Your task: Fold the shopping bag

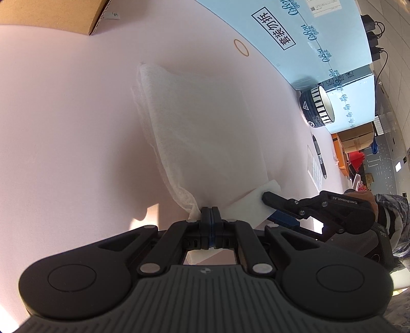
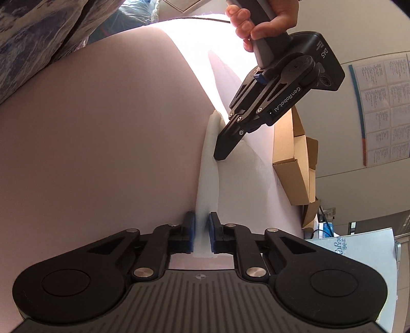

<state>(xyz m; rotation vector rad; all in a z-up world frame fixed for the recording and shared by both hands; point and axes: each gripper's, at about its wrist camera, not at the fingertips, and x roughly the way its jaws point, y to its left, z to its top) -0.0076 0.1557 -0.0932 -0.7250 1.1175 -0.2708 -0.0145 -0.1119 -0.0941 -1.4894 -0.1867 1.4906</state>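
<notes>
Left gripper (image 1: 210,217): jaws pressed together on the near corner of the shopping bag (image 1: 200,133), thin white fabric being caught between them. Right gripper (image 2: 202,230): the blue pads (image 2: 189,228) are set against both sides of a narrow folded strip (image 2: 207,179) of the same bag, so that a pinch is judged to be made, although a strip-wide gap is left between them. The strip is stretched straight from the right fingers to the left gripper's tip, and both grippers are thus placed on one near edge, the left at its far end as seen in the right wrist view.

From the left fingers the body of the bag is spread forward and away on the pink table (image 1: 64,115), its long axis running ahead towards the blue carton (image 1: 320,51). The coming move is judged to depend on this relation: the held edge would have to be carried forward over the body, with both hands kept level.

Bare table is seen to the left of the bag. To its right the room is bounded by a striped bowl (image 1: 317,106) and a pen (image 1: 319,156); a cardboard box (image 1: 51,12) stands well apart at the far left. The left gripper's handle is held in a hand (image 2: 256,20)
</notes>
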